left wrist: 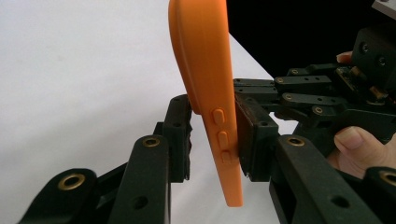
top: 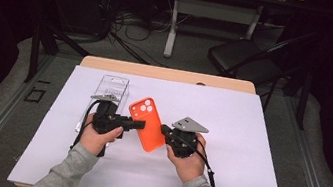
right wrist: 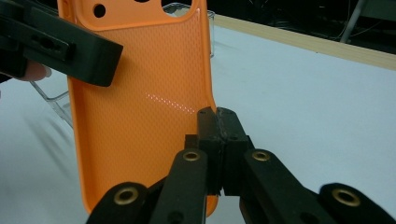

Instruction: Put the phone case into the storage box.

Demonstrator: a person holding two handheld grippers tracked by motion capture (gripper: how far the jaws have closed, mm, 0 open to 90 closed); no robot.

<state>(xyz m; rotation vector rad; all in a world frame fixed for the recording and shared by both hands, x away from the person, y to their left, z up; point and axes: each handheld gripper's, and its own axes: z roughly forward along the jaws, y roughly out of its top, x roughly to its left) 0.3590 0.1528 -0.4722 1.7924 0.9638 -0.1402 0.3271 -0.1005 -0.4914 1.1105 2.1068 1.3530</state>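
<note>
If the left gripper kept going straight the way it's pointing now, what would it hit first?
Most likely the right gripper. The left gripper points across the table with the orange phone case between its jaws, and the other gripper sits just beyond the case. Depth is hard to judge, though.

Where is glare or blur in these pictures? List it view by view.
High view: even light on the white sheet, dark surroundings, soft detail. Left gripper view: the orange phone case is sharp, the sheet washed out bright. Right gripper view: a thin glare streak on the case, near fingers slightly soft.
</note>
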